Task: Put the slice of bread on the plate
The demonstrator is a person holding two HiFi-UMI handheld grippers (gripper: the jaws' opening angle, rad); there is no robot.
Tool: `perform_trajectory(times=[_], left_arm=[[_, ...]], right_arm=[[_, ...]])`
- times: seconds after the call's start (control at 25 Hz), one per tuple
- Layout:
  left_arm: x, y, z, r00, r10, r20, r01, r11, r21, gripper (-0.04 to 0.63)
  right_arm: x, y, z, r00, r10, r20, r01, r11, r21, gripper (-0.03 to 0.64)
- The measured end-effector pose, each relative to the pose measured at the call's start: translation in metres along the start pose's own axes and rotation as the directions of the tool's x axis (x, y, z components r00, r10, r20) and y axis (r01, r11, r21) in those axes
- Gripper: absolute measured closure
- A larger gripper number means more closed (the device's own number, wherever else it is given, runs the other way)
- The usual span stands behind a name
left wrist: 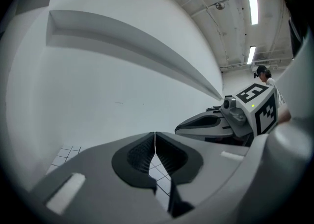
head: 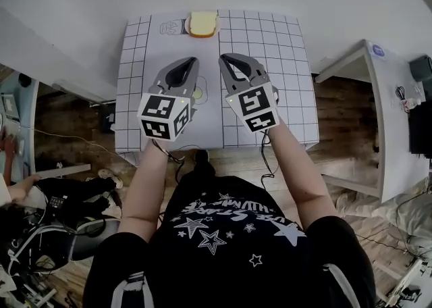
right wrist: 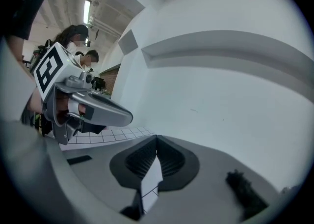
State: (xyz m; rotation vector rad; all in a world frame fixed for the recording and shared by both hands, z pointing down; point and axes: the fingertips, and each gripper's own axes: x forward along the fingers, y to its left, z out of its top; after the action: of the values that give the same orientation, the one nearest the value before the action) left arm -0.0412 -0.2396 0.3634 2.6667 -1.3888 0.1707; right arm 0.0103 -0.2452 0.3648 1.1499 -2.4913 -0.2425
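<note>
Left gripper (head: 194, 61) and right gripper (head: 223, 59) both pressed together on nothing, above the near half of the gridded surface (head: 283, 50); slice of bread (head: 202, 24) well ahead at the far edge. Likely pre-grasp: reach forward, spread, pinch; plate not clearly made out.

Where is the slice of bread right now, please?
In the head view the bread lies at the far edge of the grid mat, near its middle, beyond the tips of the left gripper and right gripper, touching neither.

Bright, even light from ceiling tubes (left wrist: 253, 5); strong fisheye bending, dark vignetted corners.
</note>
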Motion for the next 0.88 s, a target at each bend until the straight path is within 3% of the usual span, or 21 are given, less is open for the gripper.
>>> perform_trajectory(times=[0.88], left_arm=[[-0.136, -0.163, -0.014, 0.996, 0.073, 0.048, -0.075, 0.997, 0.034, 0.586]], right_arm=[[-0.196, 0.086, 0.005, 0.99, 0.059, 0.128, -0.064, 0.997, 0.031, 0.604]])
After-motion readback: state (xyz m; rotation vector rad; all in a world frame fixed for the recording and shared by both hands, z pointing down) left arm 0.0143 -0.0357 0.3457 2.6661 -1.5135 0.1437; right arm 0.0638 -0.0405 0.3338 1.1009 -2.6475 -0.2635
